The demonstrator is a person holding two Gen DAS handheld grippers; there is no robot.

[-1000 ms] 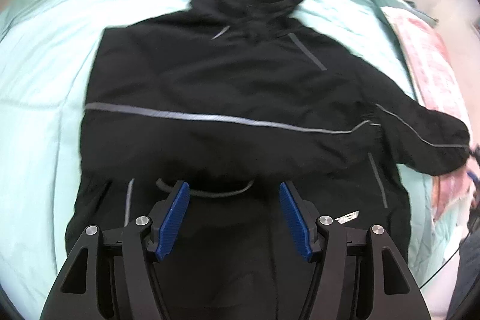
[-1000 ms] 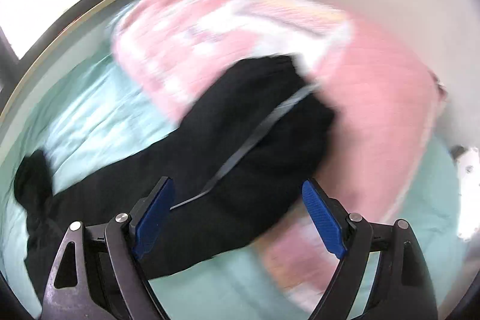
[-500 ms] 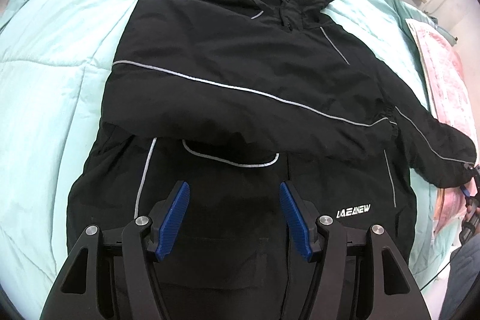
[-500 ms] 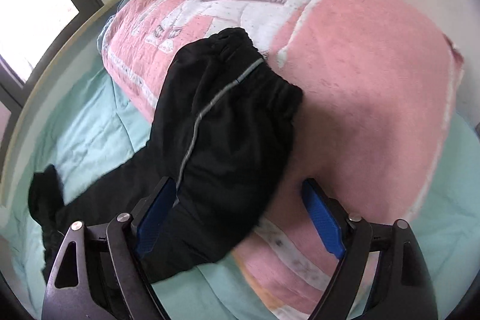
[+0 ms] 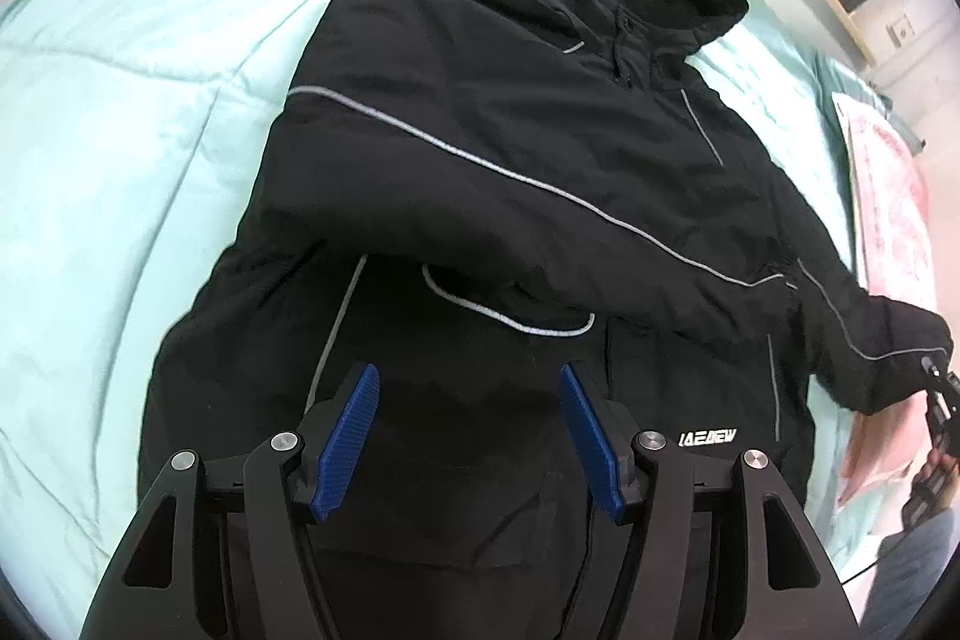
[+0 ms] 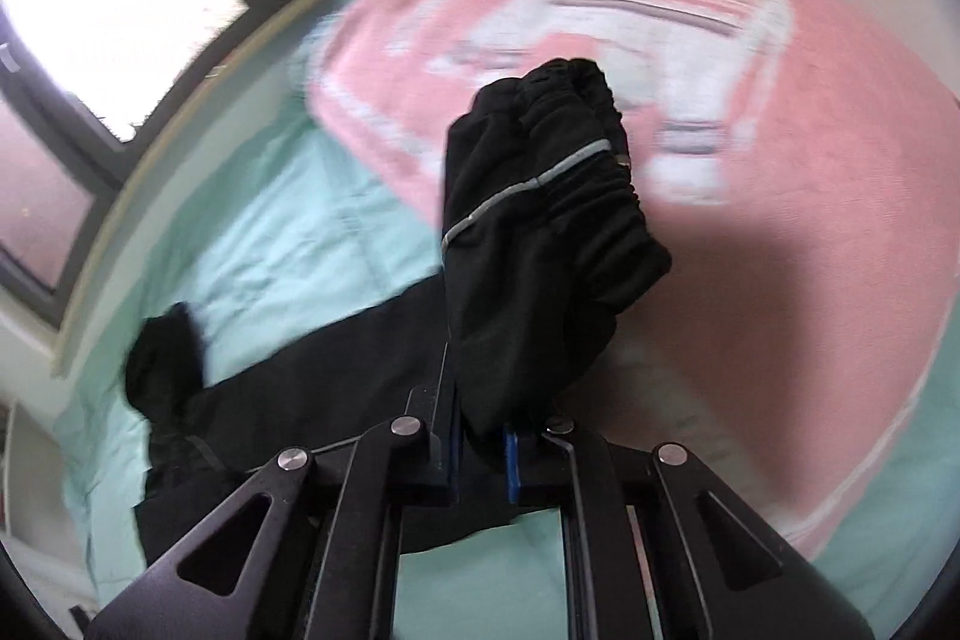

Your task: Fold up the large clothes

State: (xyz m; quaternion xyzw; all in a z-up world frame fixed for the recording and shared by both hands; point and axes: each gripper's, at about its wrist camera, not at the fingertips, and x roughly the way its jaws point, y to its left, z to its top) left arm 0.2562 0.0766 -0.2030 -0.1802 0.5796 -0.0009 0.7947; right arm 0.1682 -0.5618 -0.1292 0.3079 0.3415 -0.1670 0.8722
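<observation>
- A black jacket (image 5: 516,196) lies face up on the bed (image 5: 120,112), which is covered with a mint-green quilt; its hood points toward the far edge by the window frame.
- One sleeve is folded across the chest, its grey piping running diagonally over the front.
- The left hand-held gripper (image 5: 468,430) hovers above the lower front of the jacket, blue pads standing well apart, nothing between them.
- A small white logo (image 5: 708,438) shows on the hem area, just to the right of that gripper's right finger.
- The other sleeve (image 6: 540,244) stretches out toward the pink patterned blanket (image 6: 810,220) at the side of the bed.
- The right hand-held gripper (image 6: 480,451) has clamped down on that sleeve just behind the gathered cuff; the black fabric is pinched between its blue pads and bunches up in front of them.
- The cuff end stands up over the pink blanket; the right wrist view is smeared, so whether it touches the blanket is hard to say.
- In the left wrist view, the right gripper appears as a dark shape at the sleeve's tip, at the picture's right edge.
</observation>
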